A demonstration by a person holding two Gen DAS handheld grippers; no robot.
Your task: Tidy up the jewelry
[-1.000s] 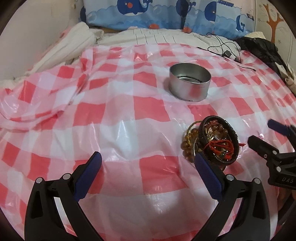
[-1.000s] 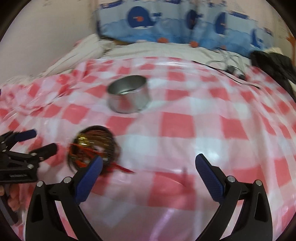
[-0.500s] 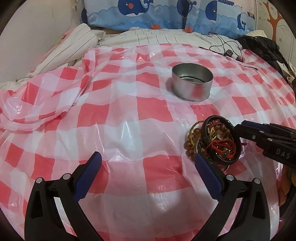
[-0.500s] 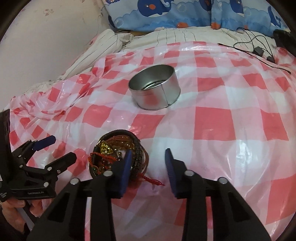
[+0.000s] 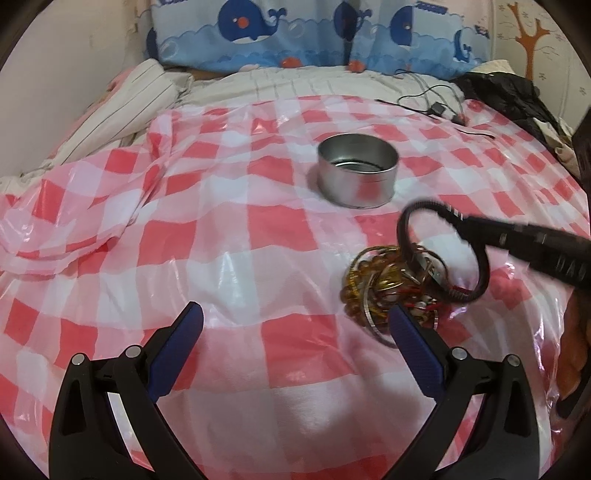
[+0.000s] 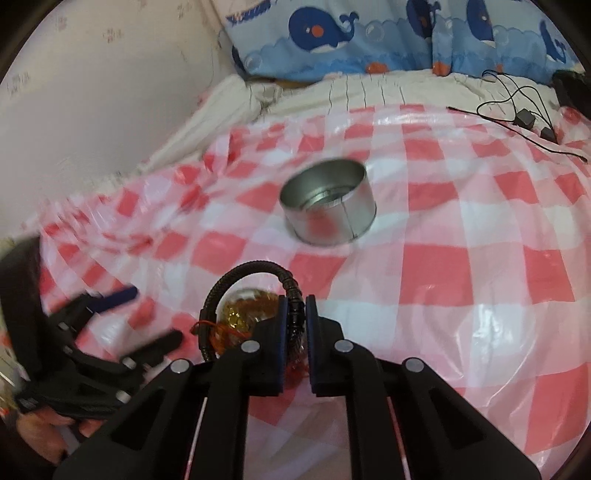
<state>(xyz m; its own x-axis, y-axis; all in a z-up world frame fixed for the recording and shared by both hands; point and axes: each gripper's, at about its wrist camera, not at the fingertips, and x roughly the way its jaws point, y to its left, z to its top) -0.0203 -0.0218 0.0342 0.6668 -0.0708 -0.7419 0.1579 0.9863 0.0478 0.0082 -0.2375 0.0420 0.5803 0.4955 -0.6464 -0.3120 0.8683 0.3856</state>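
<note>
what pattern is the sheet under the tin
Red and white checks on the sheet, clearest in the left wrist view; the tin is plain silver.

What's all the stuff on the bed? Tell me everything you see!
tin: one, silver, on the checked sheet, looks empty
black bracelet: one, pinched in the right gripper, lifting off the pile
jewelry pile: one heap, amber beads, gold rings, red string, before the tin
checked sheet: one, red and white, covering the bed
whale pillows: blue, at the back
cables: black, far right
left gripper: open, empty
right gripper: closing on the bracelet
</note>
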